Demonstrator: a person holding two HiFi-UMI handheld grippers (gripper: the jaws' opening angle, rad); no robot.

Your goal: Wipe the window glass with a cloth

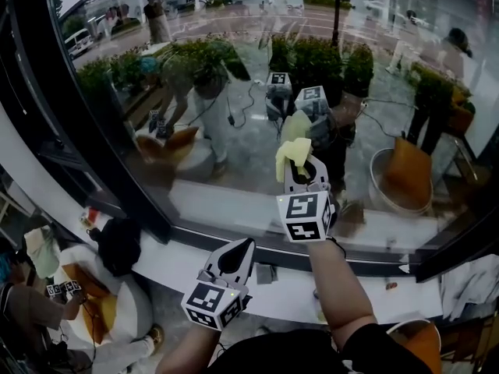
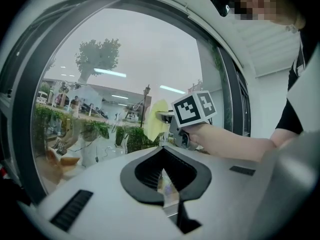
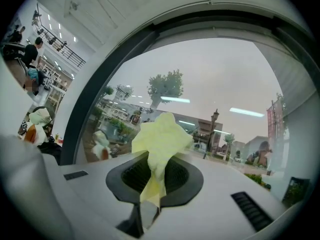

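The right tongs [image 3: 150,196] are clamped on the yellow cloth [image 3: 161,136], which bunches out past their tips toward 12 o'clock, up at the window glass [image 1: 234,146]. In the head view, the left tongs [image 2: 168,194] sit at 7 o'clock from the right pair, pressed together with nothing between them.

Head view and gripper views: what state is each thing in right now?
right gripper: shut on the yellow cloth, raised to the window glass.
yellow cloth: bunched, clamped, sticking out past the jaws.
left gripper: shut, empty, held low.
window glass: intact, full of reflections.
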